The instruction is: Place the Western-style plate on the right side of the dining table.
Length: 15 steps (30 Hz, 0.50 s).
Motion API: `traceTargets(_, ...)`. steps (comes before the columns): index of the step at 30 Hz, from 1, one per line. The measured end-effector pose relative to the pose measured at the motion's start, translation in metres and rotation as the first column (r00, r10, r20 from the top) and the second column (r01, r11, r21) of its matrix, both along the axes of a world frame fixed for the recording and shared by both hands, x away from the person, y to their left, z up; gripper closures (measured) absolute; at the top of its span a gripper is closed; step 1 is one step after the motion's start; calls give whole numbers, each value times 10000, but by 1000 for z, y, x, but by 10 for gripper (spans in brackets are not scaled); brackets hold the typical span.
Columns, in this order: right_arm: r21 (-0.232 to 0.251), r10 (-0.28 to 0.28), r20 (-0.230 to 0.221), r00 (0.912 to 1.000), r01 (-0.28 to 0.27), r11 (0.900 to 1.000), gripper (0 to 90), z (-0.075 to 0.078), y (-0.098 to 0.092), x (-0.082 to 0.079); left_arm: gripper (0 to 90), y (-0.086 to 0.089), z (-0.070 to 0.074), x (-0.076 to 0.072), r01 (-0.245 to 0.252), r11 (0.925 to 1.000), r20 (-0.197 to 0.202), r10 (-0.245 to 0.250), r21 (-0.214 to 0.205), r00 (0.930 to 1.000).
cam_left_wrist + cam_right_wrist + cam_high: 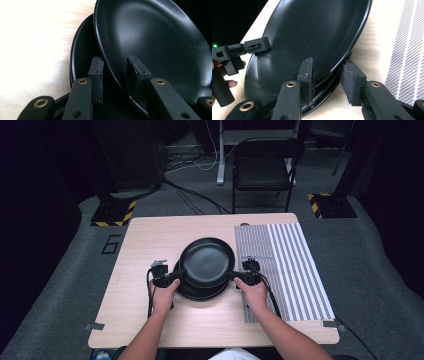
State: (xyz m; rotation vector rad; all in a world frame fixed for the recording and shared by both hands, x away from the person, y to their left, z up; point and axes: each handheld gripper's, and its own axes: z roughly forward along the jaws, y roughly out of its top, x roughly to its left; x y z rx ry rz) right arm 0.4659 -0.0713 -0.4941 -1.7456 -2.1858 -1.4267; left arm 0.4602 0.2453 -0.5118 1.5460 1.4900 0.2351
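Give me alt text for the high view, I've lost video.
Both grippers, left and right, flank a black top plate, raised and offset above a plate stack on a wooden table. A striped mat lies to the right.

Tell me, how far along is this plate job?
Early going. The top plate is tilted off the stack of plates, with the left gripper and right gripper at opposite rims. Carrying it off and setting it down remain, perhaps on the striped mat.
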Motion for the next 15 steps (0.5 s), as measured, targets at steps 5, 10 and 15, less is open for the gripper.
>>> traceTargets(5,-251,-52,-11,10000,52,9997,632,0,4,0,675,-1,2,-1,-12,9999,-314,8,-133,9995)
traceTargets(10,-314,-132,-82,9999,129,9994,645,0,4,3,675,-4,3,-1,-30,9998,-481,19,-221,9988)
traceTargets(15,-236,-77,-81,9999,75,9997,652,-1,3,5,670,-6,4,-2,-68,10000,-516,66,-40,9986)
